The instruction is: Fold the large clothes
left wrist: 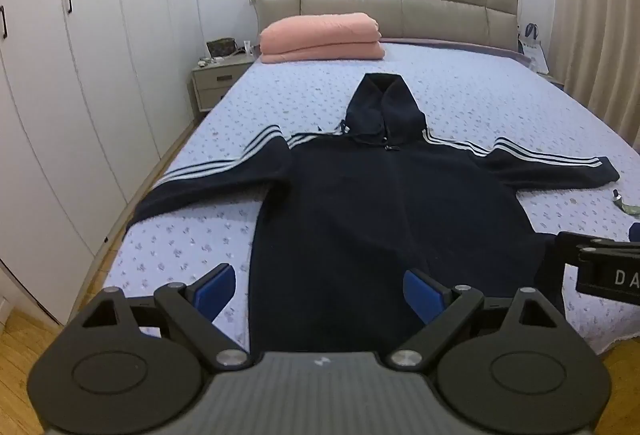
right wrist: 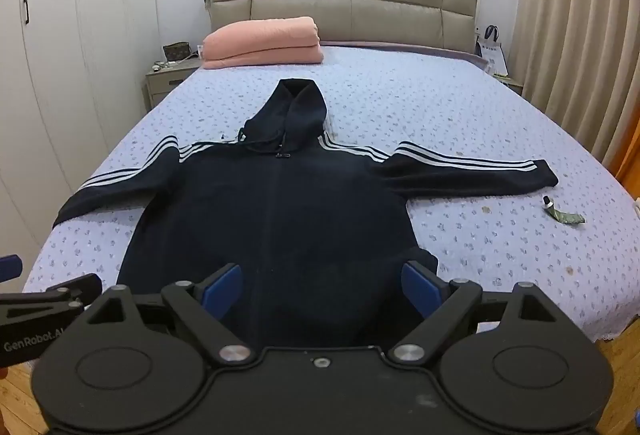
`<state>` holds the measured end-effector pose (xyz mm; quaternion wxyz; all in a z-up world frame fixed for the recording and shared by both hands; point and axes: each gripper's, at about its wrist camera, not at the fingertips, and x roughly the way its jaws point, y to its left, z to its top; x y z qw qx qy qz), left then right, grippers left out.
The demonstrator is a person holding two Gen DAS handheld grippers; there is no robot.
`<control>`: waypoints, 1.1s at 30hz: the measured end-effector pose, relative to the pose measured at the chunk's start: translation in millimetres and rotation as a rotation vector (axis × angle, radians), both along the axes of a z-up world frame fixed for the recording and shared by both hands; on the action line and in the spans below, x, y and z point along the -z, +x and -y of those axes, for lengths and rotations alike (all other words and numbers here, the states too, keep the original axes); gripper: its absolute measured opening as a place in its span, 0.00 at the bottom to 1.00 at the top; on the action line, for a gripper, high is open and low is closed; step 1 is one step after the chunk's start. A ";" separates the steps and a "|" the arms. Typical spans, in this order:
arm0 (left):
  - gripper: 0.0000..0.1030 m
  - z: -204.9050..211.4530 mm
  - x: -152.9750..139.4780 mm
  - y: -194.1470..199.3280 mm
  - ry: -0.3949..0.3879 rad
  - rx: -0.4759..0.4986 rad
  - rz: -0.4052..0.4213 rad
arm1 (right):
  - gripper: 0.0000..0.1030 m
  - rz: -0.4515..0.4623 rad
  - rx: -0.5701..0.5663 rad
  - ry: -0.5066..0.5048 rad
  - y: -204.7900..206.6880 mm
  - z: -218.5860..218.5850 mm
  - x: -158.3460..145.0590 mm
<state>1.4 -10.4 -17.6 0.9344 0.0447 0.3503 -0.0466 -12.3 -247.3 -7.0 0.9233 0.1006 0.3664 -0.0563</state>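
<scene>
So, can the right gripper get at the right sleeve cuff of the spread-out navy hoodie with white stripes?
Probably yes: right gripper is open above the hoodie hem, and bare sheet surrounds the cuff; only a small crumpled tube lies nearby.

Bedroom ahead of the grippers: bed [right wrist: 460, 139] in a lilac floral sheet, padded beige headboard [right wrist: 344, 1] against the lit far wall, white wardrobes [left wrist: 80, 75] and nightstand [left wrist: 216, 83] at left, beige curtains [right wrist: 580, 35] at right, wooden floor [left wrist: 20, 347] below.
</scene>
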 end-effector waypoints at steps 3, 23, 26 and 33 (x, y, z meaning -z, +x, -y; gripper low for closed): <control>0.90 0.8 0.0 -2.8 -0.008 0.007 -0.010 | 1.00 0.001 0.015 0.013 3.8 -5.2 -4.1; 0.90 -2.1 -2.8 0.4 -0.010 0.000 -0.019 | 1.00 0.012 -0.002 0.017 -10.7 -28.6 -6.6; 0.90 -3.9 -0.3 0.2 -0.012 -0.007 -0.022 | 1.00 0.010 -0.004 0.018 -10.8 -29.1 -6.5; 0.90 -6.4 -0.9 -0.7 -0.012 -0.009 -0.022 | 1.00 0.009 -0.015 0.018 -11.5 -29.8 -7.5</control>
